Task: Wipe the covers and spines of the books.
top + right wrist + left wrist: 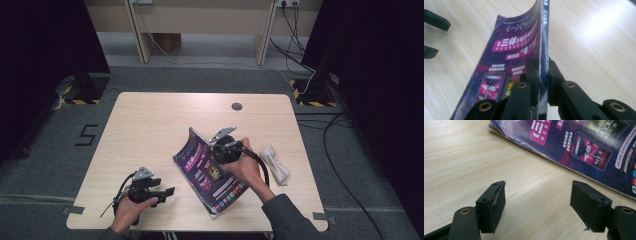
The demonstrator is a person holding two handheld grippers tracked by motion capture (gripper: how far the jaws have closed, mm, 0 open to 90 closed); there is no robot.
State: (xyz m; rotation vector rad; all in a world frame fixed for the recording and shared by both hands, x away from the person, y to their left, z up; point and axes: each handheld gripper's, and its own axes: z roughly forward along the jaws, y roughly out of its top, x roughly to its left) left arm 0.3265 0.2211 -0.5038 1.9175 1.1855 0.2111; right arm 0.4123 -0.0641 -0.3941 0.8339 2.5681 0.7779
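The fingers (554, 72) of our right gripper (544, 67) are clamped on the magazine (516, 55), one black pad on each side of its spine edge, with the paper pinched tight between them. In the right gripper view the magazine stands on edge, its purple cover curving away to the left while the thin dark spine runs straight up from the pads. From the high view the magazine (210, 172) sits tilted near the middle of the desk (150, 125), its far corner lifted and curled, its near corner down toward our edge of the desk. The right gripper (225, 142) grips it at the raised right side, with our hand wrapped around the gripper's body.

The fingers (492, 205) of our left gripper (539, 202) are apart, with bare wood between them and nothing touching either pad. They point toward the magazine's (584, 147) lower edge, which lies just beyond them. In the high view the left gripper (167, 192) hovers low at the near left of the desk, a short way left of the magazine.

A rolled white cloth (275, 162) lies on the desk just right of our right hand. A small dark round hole (237, 106) sits near the desk's far edge.
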